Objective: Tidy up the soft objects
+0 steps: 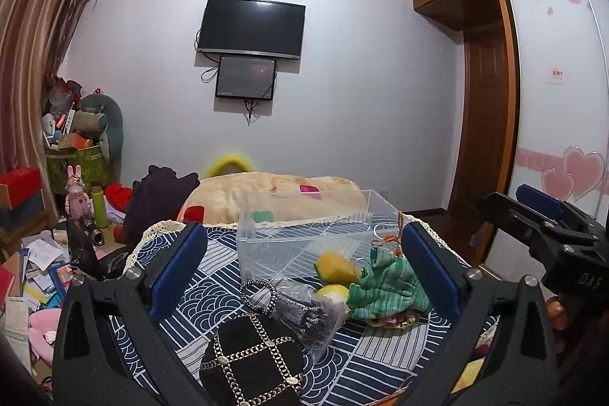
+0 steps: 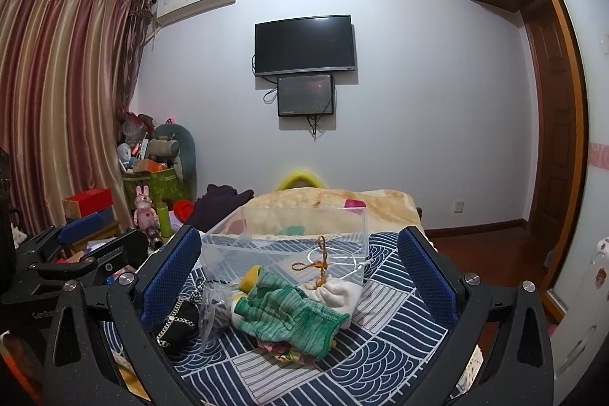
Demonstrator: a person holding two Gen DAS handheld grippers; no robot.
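Note:
A clear plastic bin (image 1: 304, 234) (image 2: 289, 238) stands on a blue-and-white patterned cloth (image 1: 213, 276) (image 2: 380, 330). In front of it lies a pile of soft things: a green knit cloth (image 1: 384, 284) (image 2: 289, 314), yellow sponges (image 1: 337, 267) (image 2: 249, 278), a grey item in a clear bag (image 1: 304, 311) (image 2: 215, 311), a black chained pouch (image 1: 251, 356) (image 2: 179, 324) and a white pouch with an orange cord (image 2: 338, 292). My left gripper (image 1: 304, 269) is open and empty above the pile. My right gripper (image 2: 300, 273) is open and empty above the pile, and it also shows in the left wrist view (image 1: 548, 212).
A beige blanket (image 1: 274, 193) (image 2: 335, 204) lies behind the bin with dark clothes (image 1: 160, 193) (image 2: 220, 200) to its left. Clutter, toys and a green box (image 1: 76, 158) (image 2: 160, 185) fill the left corner. A wardrobe (image 1: 559, 124) stands at the right.

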